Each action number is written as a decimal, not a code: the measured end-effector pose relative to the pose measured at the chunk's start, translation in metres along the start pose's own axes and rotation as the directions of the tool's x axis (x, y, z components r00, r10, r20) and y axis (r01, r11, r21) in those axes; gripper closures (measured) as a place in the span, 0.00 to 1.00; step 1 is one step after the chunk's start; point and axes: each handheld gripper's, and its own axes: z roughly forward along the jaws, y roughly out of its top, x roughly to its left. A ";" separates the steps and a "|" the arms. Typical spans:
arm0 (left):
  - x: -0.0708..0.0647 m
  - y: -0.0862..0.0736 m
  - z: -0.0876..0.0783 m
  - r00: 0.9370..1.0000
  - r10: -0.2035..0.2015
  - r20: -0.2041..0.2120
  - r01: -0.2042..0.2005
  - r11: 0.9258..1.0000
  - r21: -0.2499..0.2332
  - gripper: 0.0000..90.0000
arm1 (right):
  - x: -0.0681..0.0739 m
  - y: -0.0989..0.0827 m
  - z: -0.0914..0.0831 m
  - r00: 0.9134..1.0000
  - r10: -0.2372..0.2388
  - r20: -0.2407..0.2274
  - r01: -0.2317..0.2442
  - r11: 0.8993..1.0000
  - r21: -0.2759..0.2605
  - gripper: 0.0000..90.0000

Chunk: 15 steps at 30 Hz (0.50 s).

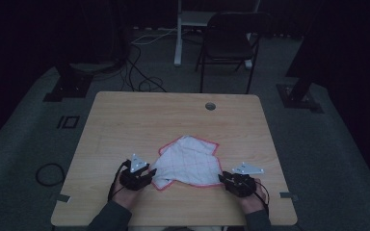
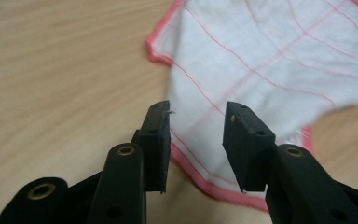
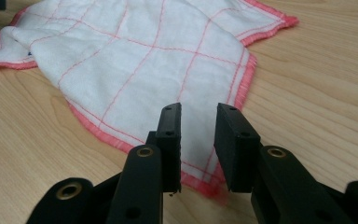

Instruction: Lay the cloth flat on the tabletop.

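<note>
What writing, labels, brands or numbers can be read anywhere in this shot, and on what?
None: the white cloth bears red grid lines and a red hem, no print.
None: the wooden table is bare wood grain.
None: the left gripper and right gripper are plain black.

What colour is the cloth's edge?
Pinkish red hem on the white cloth, clearest in the right gripper view.

Black grippers (image 1: 150, 174) with brass-ringed screw holes, grey three-cornered plates, dark sleeves (image 1: 110, 217)
</note>
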 end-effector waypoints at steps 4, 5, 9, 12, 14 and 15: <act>0.006 0.009 0.008 1.000 0.012 -0.021 -0.012 1.000 -0.004 0.74 | 0.002 0.002 0.004 1.000 0.000 -0.008 0.000 1.000 -0.002 0.79; 0.007 0.011 0.010 1.000 0.012 -0.024 -0.012 1.000 -0.004 0.74 | 0.003 0.003 0.005 1.000 -0.003 -0.009 0.003 1.000 -0.004 0.79; 0.011 0.021 0.019 0.999 0.025 -0.040 -0.025 1.000 -0.008 0.77 | 0.006 0.004 0.009 1.000 -0.019 -0.009 0.019 1.000 0.001 0.81; 0.017 0.030 0.027 0.998 0.020 -0.060 -0.021 1.000 -0.005 0.78 | 0.007 0.004 0.012 0.999 -0.032 -0.005 0.032 0.999 0.012 0.81; 0.020 0.035 0.033 0.998 0.009 -0.067 -0.009 1.000 0.000 0.78 | 0.007 0.004 0.013 0.999 -0.036 -0.004 0.036 0.999 0.016 0.81; 0.022 0.038 0.037 0.998 0.007 -0.069 -0.007 1.000 0.002 0.78 | 0.007 0.004 0.014 0.999 -0.036 -0.002 0.036 0.999 0.018 0.81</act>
